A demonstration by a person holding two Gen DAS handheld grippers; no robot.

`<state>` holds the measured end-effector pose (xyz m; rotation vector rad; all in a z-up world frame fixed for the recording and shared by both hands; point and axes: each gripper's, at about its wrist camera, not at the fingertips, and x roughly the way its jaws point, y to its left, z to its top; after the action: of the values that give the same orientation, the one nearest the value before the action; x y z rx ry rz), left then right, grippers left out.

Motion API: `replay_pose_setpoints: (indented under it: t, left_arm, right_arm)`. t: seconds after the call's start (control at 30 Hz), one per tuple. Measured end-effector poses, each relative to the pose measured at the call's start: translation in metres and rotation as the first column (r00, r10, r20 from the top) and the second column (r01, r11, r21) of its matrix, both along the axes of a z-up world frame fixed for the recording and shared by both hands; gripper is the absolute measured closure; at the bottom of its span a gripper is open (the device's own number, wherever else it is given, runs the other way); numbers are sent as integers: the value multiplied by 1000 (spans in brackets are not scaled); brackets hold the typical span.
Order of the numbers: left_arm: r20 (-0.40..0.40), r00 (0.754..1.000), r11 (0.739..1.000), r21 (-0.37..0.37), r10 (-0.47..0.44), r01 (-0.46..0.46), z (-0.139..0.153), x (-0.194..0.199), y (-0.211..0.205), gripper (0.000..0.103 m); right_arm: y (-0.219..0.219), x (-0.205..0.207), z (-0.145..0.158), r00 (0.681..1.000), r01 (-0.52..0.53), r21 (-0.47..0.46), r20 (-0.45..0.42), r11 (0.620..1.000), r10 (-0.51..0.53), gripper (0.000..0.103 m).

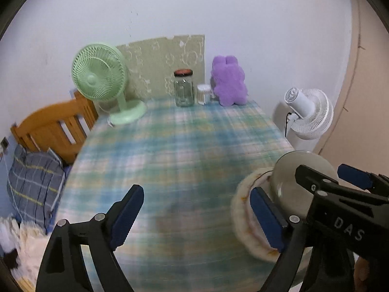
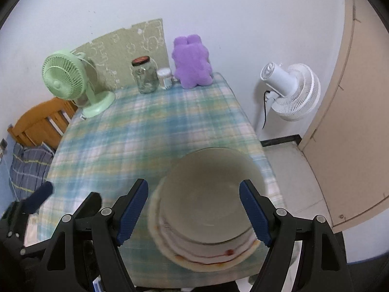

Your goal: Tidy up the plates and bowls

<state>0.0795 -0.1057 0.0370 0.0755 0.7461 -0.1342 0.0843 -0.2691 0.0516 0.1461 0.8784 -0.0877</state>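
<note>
Right gripper fingers spread over bowl | left gripper spread | floor: right view only

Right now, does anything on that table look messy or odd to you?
Yes: the plate under the stacked bowls at the near edge carries reddish-brown smears along its rim, like leftover sauce. Nothing else looks spilled or tipped.

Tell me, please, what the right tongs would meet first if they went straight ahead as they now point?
Most likely the grey bowl, which sits stacked on plates between the open right tongs. Depth is blurred, so contact distance is unclear.
</note>
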Motion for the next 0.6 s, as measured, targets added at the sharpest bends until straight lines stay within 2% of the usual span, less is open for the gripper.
replay_pose_setpoints:
  t: [0.3, 0.43, 0.6]
  left_arm:
    - [-2, 1000, 1000, -2, 11, -11, -23, -19, 75, 12]
    - [25, 998, 999, 9, 51, -51, -39, -31, 96, 12]
    - [69, 990, 992, -30, 122, -120, -49, -52, 115, 11]
  right_arm:
    - [76, -29, -15, 997, 33, -42, 69, 999, -30, 23]
    - [98, -41, -28, 995, -4, -65, 101, 998, 11, 23]
    - [115, -54, -47, 989, -32, -92, 139, 995, 45, 19]
